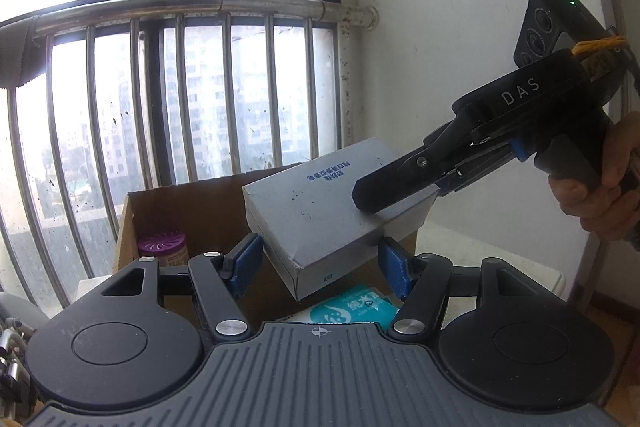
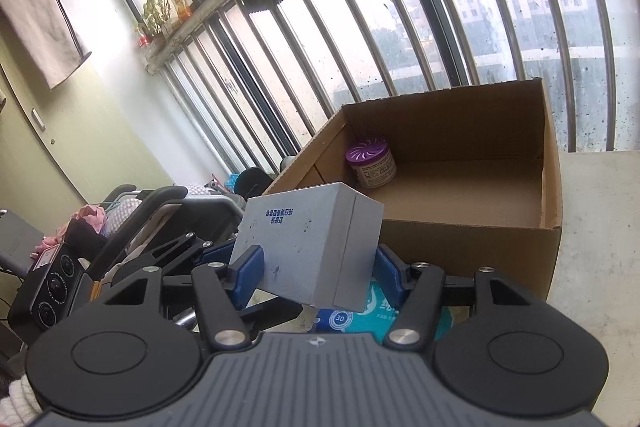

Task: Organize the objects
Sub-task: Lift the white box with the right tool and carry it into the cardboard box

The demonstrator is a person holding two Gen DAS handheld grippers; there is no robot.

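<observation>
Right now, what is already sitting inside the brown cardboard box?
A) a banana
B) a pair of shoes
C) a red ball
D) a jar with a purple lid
D: a jar with a purple lid stands in the back corner of the cardboard box, while both grippers hold the grey box in front of it.

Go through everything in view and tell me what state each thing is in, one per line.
Grey box: lifted, tilted, held by both grippers.
Left gripper: closed on the box.
Right gripper: closed on the box.
Cardboard box: open, upright, mostly bare inside.
Purple-lidded jar: upright, lid on, in the box's far corner.
Wipes pack: lying flat beneath the grey box.
</observation>
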